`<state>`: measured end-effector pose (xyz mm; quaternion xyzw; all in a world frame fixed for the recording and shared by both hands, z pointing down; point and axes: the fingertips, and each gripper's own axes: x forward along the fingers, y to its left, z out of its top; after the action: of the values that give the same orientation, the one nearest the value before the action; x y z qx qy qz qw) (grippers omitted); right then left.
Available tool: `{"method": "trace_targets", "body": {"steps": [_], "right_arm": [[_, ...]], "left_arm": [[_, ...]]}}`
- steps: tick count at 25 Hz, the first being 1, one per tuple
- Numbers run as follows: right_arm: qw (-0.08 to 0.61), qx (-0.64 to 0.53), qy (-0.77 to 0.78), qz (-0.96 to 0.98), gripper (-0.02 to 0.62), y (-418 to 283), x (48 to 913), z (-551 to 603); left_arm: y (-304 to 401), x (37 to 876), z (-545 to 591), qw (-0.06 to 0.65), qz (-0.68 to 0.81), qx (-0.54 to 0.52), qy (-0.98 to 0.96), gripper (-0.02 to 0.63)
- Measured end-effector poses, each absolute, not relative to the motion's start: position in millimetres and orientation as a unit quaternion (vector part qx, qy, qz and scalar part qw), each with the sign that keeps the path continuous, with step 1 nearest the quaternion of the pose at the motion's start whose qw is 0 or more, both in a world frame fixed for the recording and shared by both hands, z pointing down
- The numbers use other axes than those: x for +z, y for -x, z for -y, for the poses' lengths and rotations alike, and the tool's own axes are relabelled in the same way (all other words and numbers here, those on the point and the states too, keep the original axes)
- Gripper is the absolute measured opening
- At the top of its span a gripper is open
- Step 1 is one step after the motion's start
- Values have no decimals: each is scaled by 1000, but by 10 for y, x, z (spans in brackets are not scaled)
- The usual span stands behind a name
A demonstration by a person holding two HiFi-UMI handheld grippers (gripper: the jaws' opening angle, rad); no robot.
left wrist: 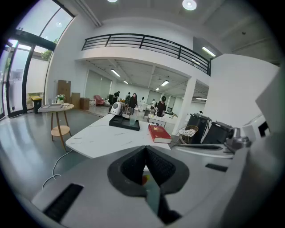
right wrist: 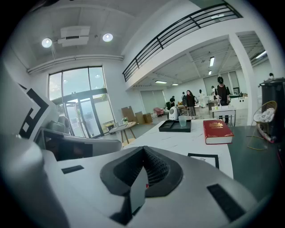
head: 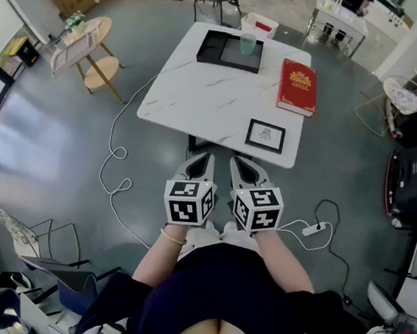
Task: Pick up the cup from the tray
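- The cup (head: 248, 44) stands upright on the right part of the black tray (head: 214, 52), at the far end of the white surface (head: 201, 95)
- We hold the left hand-held gripper (head: 203, 159) and the right hand-held gripper (head: 240, 163) side by side at the near edge of the surface, well apart from the cup; each has its jaws pressed together with nothing between them
- The cup looks pale green and translucent, with no handle that we can see; we judge it light, stiff and smooth-walled, so likely slippery and easy to tip
- We cannot tell whether it holds liquid, so we treat it as something that could spill
- We would take it across the side wall at about mid-height, with the jaws first spread wider than the cup, and squeeze gently
- The red book (head: 298, 87) lies to the right of the tray, clear of a straight reach
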<state>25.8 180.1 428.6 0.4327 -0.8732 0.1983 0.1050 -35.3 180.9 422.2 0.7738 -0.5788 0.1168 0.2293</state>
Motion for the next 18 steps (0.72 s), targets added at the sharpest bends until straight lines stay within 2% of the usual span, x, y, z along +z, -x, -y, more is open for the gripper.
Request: {"method": "trace_targets", "body": {"steps": [18], "right_arm": [[103, 186, -434, 876, 9, -218, 4227, -1749]], "left_arm": [[345, 4194, -1755, 225, 573, 118, -780, 8]]}}
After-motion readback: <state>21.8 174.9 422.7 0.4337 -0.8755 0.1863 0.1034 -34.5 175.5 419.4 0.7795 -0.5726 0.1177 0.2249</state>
